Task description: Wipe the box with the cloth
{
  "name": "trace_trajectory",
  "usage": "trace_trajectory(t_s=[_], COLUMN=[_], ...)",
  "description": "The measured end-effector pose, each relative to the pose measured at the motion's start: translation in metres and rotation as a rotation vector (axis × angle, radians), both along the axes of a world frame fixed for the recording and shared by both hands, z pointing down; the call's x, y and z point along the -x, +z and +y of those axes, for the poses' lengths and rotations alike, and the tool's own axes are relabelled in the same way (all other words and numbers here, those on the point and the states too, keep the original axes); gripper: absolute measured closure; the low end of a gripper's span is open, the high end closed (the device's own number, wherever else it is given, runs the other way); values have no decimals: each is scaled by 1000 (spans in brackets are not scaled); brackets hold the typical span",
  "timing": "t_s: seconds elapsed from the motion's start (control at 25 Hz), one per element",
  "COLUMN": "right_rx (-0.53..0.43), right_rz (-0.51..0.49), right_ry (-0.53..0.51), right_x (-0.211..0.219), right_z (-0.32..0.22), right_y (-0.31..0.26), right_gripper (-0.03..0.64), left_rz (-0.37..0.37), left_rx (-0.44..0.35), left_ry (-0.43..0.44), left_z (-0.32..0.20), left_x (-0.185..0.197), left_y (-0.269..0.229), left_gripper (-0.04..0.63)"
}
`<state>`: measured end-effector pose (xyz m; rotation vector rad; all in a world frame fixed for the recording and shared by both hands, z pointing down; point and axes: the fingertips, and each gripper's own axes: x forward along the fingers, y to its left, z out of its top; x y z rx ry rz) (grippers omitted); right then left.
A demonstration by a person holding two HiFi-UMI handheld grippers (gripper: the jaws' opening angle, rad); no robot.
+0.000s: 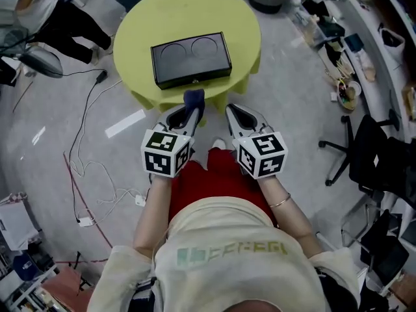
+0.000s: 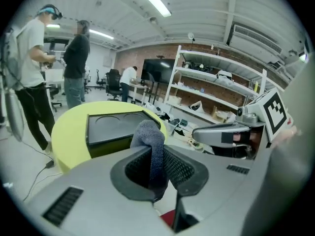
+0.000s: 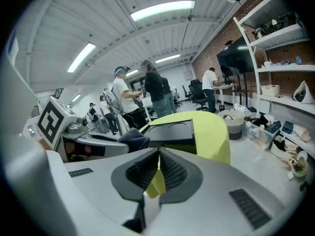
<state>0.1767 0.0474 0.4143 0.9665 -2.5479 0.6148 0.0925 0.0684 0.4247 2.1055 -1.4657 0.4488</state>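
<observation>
Box (image 1: 191, 58) black and shut, two round recesses in the lid, lying near the middle of the round yellow-green surface (image 1: 140, 25), long side toward the person. Bare on top, with nothing touching it and no sign of wiping to be made out. Cloth (image 1: 194, 99) dark blue-grey, pinched in the left gripper (image 1: 185, 114). Shows in the left gripper view as a folded wad (image 2: 150, 139) clamped between the ribbed fingers (image 2: 132, 170) and standing up past their tips. Hangs at the near edge of the surface in the head view, apart from the box and not yet over it. Right gripper (image 1: 235, 112) just beside the left, also short of the surface. Fingers (image 3: 142, 173) there clenched tip to tip on nothing, with only the yellow-green drape of the surface showing through the slit beneath the tips. Judged from this, barely begun: cloth in grip, and that alone done. Left to do, seemingly the whole wipe: carrying the cloth forward, lowering it onto the lid, then passing it across the flat part and into both recesses, perhaps down the front and sides too. Right gripper free to steady the box, probably worth doing, since a box like this may slide under the push of the cloth.
</observation>
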Motion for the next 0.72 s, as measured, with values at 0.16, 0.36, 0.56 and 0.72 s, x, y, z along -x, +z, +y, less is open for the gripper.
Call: trace_trajectory(t_s=[0.16, 0.36, 0.56, 0.72], right_rx=[-55, -106, -148, -189], right_rz=[-29, -54, -75, -106], right_ry=[-10, -14, -5, 9], right_x=[26, 56, 77, 86], right_z=[12, 36, 64, 85], right_y=[-19, -36, -53, -66], right_gripper=[578, 578, 578, 578], left_rz=[35, 44, 41, 32], left_rx=[-86, -164, -242, -296], left_ry=[-56, -77, -102, -120], left_z=[19, 46, 75, 99], left_x=[29, 59, 84, 100], left_y=[-18, -42, -67, -82], left_gripper=[531, 532, 532, 532])
